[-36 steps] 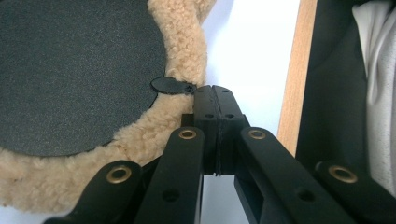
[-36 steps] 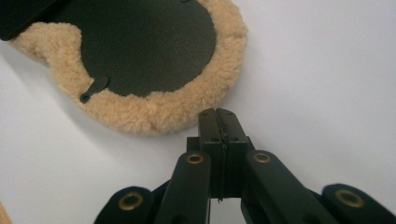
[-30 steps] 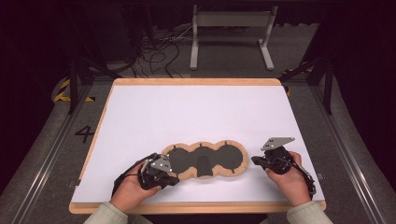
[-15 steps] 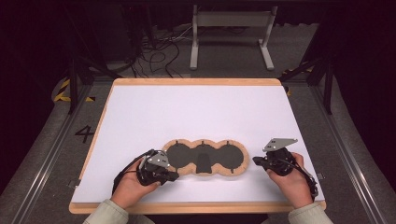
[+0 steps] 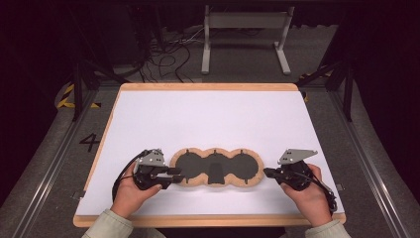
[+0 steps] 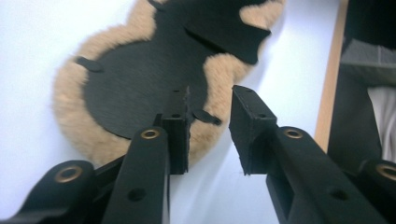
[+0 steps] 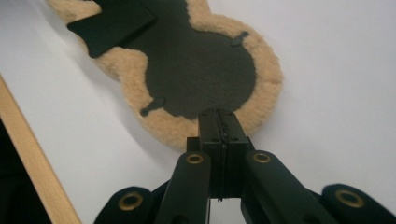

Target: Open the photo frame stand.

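High view: 1 three-lobed fleece pad point(image 5: 216, 167) near table's point(image 5: 208, 106) front edge, 2 grippers flanking: left gripper point(image 5: 171, 174) at pad's left end, right gripper point(image 5: 267, 172) at right end.
Left gripper view: jaws just opened, apart, nothing between.
Right gripper view: jaws shut at pad's point(image 7: 196, 70) rim; can't tell if pinching fleece.

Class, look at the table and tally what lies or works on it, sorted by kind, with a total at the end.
Fleece-edged black pad: 1
Hand-held grippers: 2, the left gripper and the right gripper
White table top: 1
Total: 4

1 fleece pad point(image 5: 216, 167), 2 claws point(image 5: 174, 175).
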A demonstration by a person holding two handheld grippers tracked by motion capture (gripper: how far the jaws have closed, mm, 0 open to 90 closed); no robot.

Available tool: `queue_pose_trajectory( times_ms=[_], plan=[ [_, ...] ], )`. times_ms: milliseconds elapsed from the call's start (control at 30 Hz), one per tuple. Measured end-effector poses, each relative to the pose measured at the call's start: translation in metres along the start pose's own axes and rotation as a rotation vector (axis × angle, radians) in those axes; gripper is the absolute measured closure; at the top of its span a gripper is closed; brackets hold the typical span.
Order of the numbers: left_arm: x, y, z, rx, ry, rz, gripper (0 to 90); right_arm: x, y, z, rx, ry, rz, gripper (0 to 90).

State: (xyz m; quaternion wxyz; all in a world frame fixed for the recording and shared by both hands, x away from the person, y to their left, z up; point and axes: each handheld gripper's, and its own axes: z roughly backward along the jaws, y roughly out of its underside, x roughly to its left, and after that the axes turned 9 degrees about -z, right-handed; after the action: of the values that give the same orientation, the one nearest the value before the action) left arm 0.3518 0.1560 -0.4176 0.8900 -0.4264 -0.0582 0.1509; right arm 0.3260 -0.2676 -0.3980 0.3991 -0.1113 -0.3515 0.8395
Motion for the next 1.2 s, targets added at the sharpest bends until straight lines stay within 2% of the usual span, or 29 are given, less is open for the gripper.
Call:
queue_pose_trajectory(
  times_ms=[133,433,667,767,933,1067,1133,1200],
  plan=[
    [0.004,0.001,0.005,-0.029,-0.051,0.034,66.1,0.007,-0.005,0.001,-0.018,-0.026,0.019,90.0],
    [0.013,0.003,0.008,-0.043,-0.148,0.095,63.1,0.026,-0.017,-0.004,-0.047,-0.092,0.073,90.0],
    [0.022,0.001,0.008,-0.067,-0.176,0.128,61.6,0.041,-0.027,-0.012,-0.052,-0.138,0.122,90.0],
    [0.028,-0.008,0.008,-0.082,-0.193,0.125,60.8,0.046,-0.031,-0.017,-0.049,-0.151,0.132,90.0],
    [0.034,-0.009,0.007,-0.095,-0.203,0.135,60.0,0.055,-0.036,-0.027,-0.029,-0.174,0.15,90.0],
    [0.041,-0.007,0.007,-0.103,-0.226,0.167,59.4,0.06,-0.04,-0.036,-0.005,-0.189,0.164,90.0],
    [0.043,-0.006,0.007,-0.115,-0.236,0.197,59.3,0.062,-0.041,-0.04,0.012,-0.194,0.171,90.0],
    [0.047,-0.004,0.008,-0.124,-0.251,0.206,58.7,0.065,-0.04,-0.044,0.028,-0.2,0.175,90.0]
  ],
)
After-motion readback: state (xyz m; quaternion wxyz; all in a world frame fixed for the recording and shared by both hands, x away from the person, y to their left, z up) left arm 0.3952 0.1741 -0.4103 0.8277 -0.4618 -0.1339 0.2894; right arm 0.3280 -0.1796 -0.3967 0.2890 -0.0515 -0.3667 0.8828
